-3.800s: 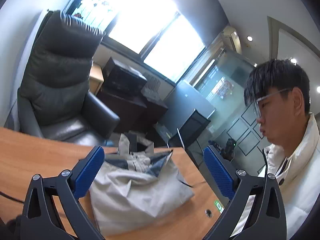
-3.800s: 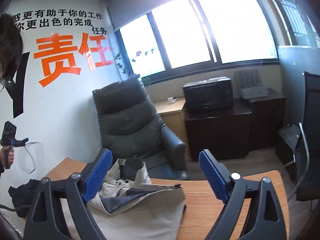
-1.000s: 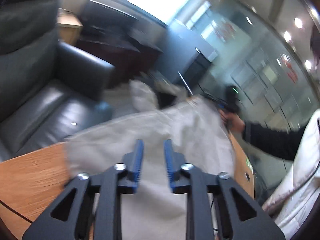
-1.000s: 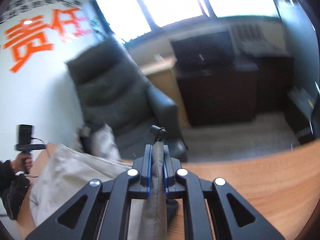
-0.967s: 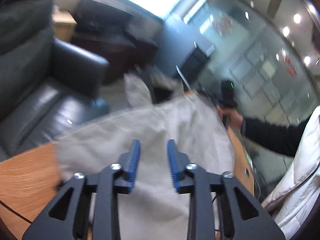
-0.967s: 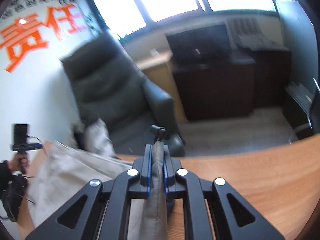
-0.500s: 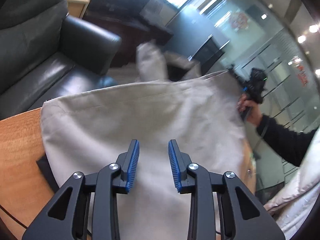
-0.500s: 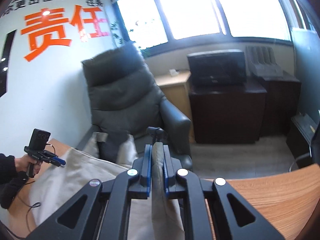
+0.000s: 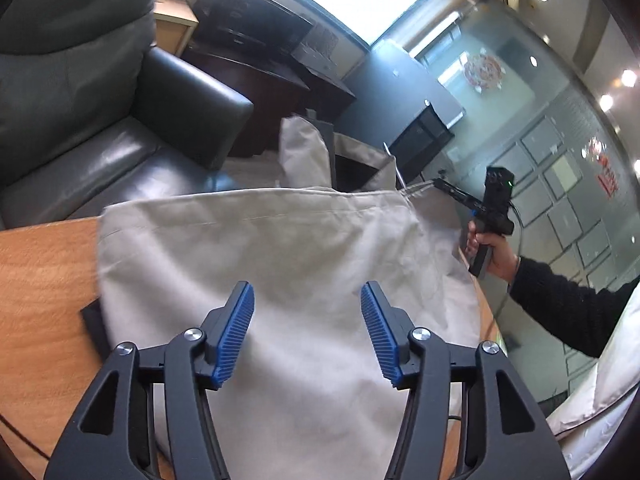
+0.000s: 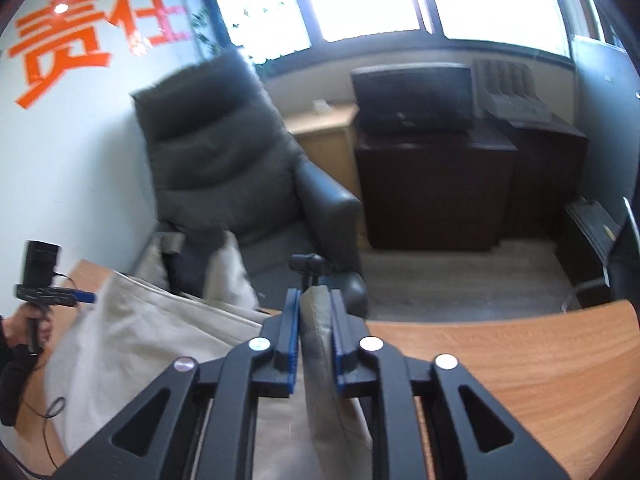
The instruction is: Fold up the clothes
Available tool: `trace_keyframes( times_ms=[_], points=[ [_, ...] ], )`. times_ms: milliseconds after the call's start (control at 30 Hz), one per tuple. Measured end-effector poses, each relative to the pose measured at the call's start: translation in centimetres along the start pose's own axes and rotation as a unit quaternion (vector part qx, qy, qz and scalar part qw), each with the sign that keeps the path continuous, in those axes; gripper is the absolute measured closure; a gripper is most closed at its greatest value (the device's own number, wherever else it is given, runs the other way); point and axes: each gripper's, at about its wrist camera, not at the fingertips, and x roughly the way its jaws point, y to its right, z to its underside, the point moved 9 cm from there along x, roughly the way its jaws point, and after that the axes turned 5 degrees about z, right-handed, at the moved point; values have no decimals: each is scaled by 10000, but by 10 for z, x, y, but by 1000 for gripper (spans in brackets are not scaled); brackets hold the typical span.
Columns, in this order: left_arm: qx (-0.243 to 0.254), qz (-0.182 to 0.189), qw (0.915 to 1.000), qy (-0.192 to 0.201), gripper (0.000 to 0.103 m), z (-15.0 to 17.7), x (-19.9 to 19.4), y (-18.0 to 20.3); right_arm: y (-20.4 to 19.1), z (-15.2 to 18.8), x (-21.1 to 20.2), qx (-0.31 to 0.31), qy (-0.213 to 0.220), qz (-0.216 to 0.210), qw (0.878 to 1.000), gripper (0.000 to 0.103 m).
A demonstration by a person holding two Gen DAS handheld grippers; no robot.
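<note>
Your left gripper (image 9: 307, 334) hangs with jaws wide apart above the beige garment (image 9: 280, 264) spread flat on the counter (image 9: 40, 280), while only your right wrist view shows the right gripper (image 10: 314, 334) clamping a thick fold of it.

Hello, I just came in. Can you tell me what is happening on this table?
A person is folding a beige garment on a wooden table with two handheld grippers. The right gripper is clamped on a bunched edge of the fabric. The left gripper is open above the spread cloth, gripping nothing.
</note>
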Motion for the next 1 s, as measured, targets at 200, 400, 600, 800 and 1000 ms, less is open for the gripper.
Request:
trace_keyframes(
  times_ms=[200,400,600,800,1000],
  points=[
    [263,127,9990,-353,47,0,37,19,-19,-21,-28,-566,441,519,9961,44],
    [297,-13,9977,-607,46,13,53,15,-115,-48,-76,-1982,1393,321,9697,17],
    [273,-92,9976,-636,46,21,58,6,-172,21,6,-2154,-406,-627,9737,18],
    [292,-52,9984,-479,49,41,52,3,-178,88,78,-1752,-1382,-583,9730,19],
    [42,192,9990,-400,52,92,33,25,-193,129,35,-1628,-1248,-787,9756,18]
  ],
)
